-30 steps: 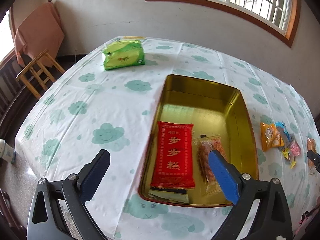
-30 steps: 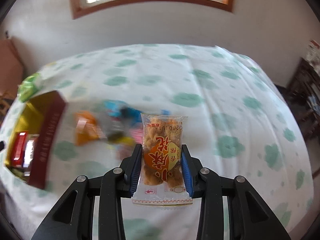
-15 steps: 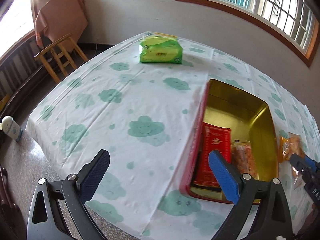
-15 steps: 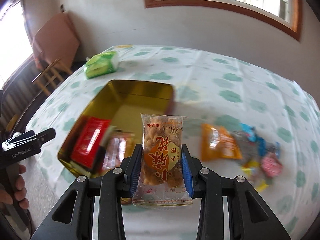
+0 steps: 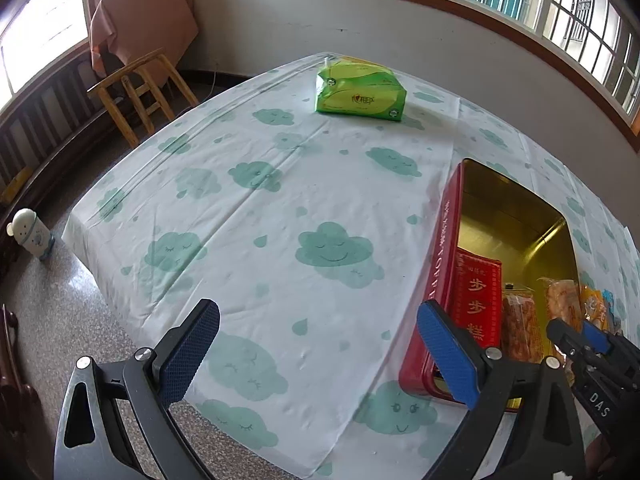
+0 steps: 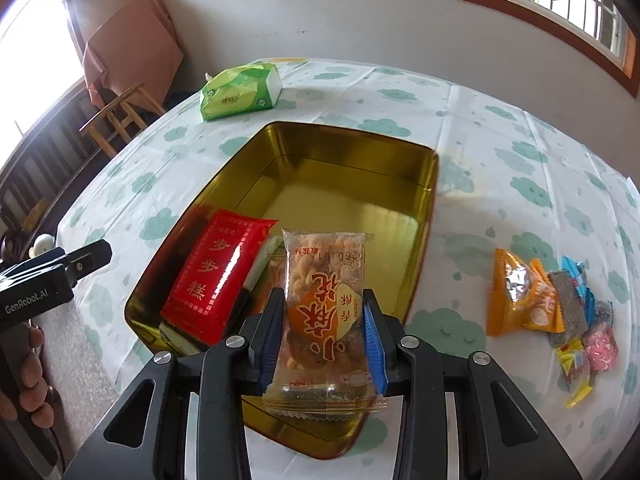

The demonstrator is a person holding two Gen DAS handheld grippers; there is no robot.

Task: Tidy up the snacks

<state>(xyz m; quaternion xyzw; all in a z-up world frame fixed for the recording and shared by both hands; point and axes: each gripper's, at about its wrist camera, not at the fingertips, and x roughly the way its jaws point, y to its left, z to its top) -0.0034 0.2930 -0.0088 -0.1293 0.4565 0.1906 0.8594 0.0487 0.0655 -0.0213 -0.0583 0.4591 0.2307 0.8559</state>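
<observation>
The right gripper [image 6: 324, 334] is clamped on a clear snack packet [image 6: 322, 320], pads pinching its sides, and holds it over the near end of the gold tin [image 6: 356, 168]. The left gripper [image 5: 316, 356] stands empty with jaws wide apart, beside the tin's red outer wall over the tablecloth [image 5: 256, 216]. Inside the tin lie a red packet [image 6: 218, 276] and another snack. Loose snacks [image 6: 560, 308] wait right of the tin. Released here, the packet may catch the near rim and tip out.
</observation>
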